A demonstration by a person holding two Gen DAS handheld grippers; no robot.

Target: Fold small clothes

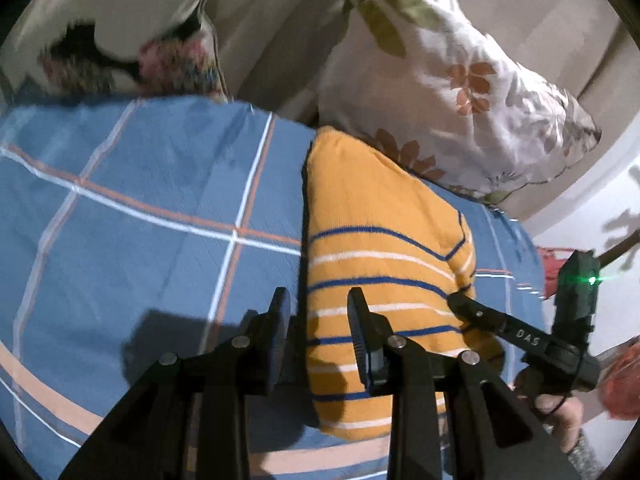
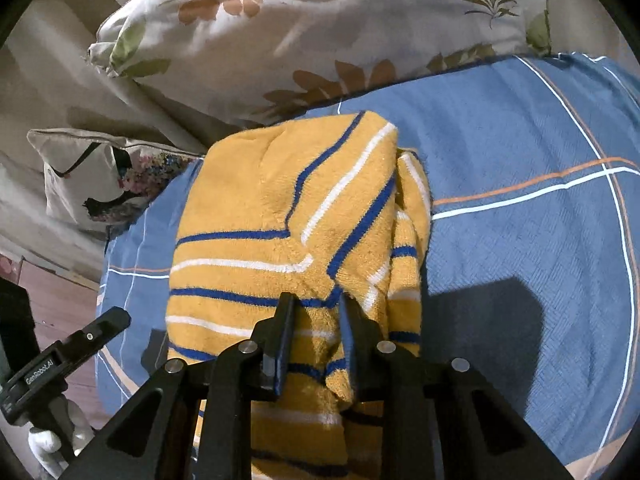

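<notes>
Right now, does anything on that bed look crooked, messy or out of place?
Only the yellow striped sweater. Its fold is uneven: on the right side of the right wrist view a bunched flap sticks out from under the top layer, so the stripes run at clashing angles. The blue checked bedspread and the floral pillow look ordinary.

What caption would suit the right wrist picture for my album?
Right gripper pinching a fold of the yellow striped sweater on a blue checked bedspread, beside a leaf-print pillow.
</notes>
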